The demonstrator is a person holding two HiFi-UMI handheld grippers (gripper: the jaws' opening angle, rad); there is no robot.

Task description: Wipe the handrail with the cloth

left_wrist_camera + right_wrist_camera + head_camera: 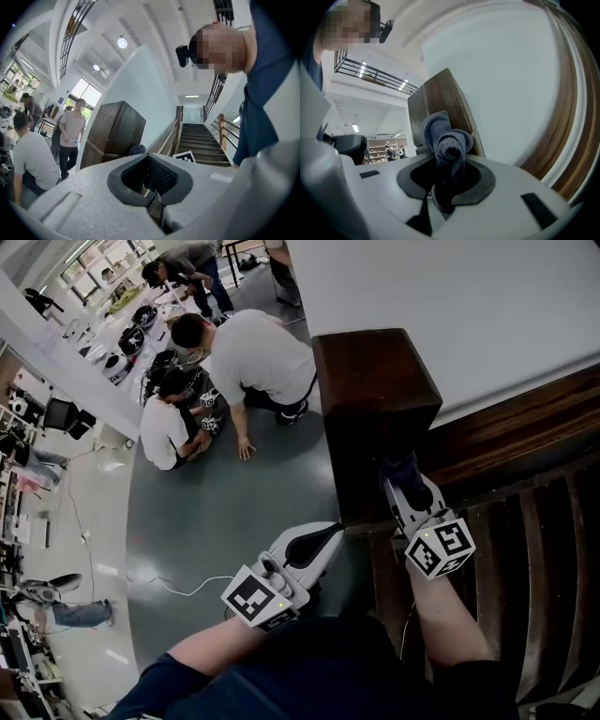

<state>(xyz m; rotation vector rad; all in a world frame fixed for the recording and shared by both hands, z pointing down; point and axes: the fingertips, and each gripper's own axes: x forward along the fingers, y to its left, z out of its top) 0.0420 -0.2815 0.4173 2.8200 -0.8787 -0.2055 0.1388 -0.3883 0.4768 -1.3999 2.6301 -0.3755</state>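
A dark wooden newel post caps the handrail, which runs off to the right below a white wall. My right gripper is shut on a dark blue-grey cloth and holds it against the post's near side, just under the top block. In the right gripper view the bunched cloth sticks out of the jaws in front of the post, with the handrail curving along the right. My left gripper hangs left of the post's base, shut and holding nothing. The post shows beyond its closed jaws.
Dark balusters stand under the rail at the right. Far below, several people crouch on a grey floor that a white cable crosses. A staircase rises behind, in the left gripper view.
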